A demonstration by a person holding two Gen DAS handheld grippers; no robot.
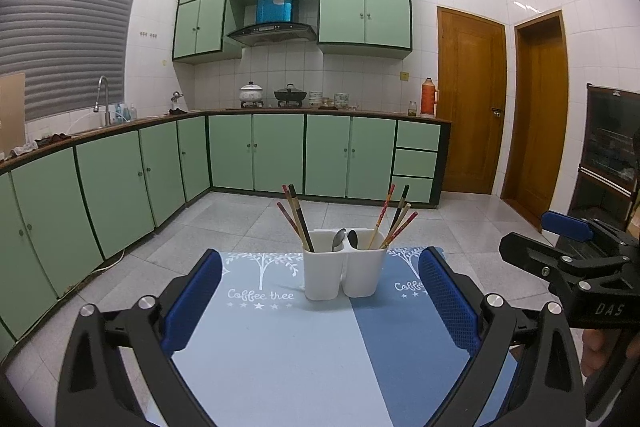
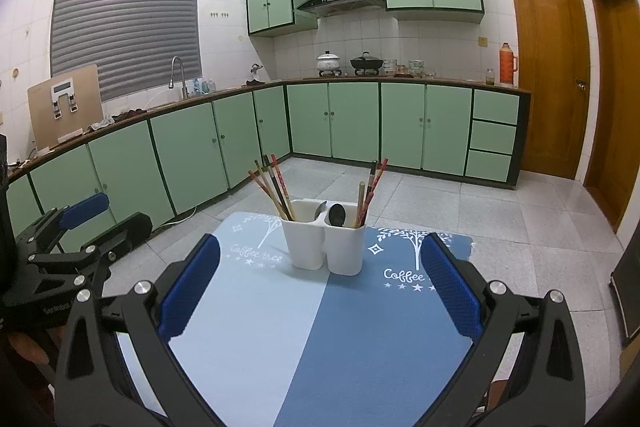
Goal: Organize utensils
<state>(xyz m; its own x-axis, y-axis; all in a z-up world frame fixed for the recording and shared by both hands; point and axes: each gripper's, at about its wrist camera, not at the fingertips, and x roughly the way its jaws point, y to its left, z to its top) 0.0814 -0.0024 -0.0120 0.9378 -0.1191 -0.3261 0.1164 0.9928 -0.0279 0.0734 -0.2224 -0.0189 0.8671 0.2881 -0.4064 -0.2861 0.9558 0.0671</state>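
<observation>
Both tongs empty, jaws spread wide: left gripper (image 1: 320, 301), right gripper (image 2: 320, 285), held back from the holder, probably because no sorting looks left to do. White plastic twin-cup holder (image 1: 345, 273) stands at the far edge of the two-tone blue mat (image 1: 280, 355), centred. Chopsticks (image 1: 296, 217) lean outward in both cups; two glossy spoons (image 1: 339, 238) sit bowl-up at the divider

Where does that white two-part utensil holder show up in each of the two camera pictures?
Left wrist view: the white utensil holder stands just right of centre, on the blue mat, between the open left gripper fingers.
Right wrist view: the holder stands at centre, between the open right gripper fingers.
Shared landmark: the orange thermos on the counter.
</observation>
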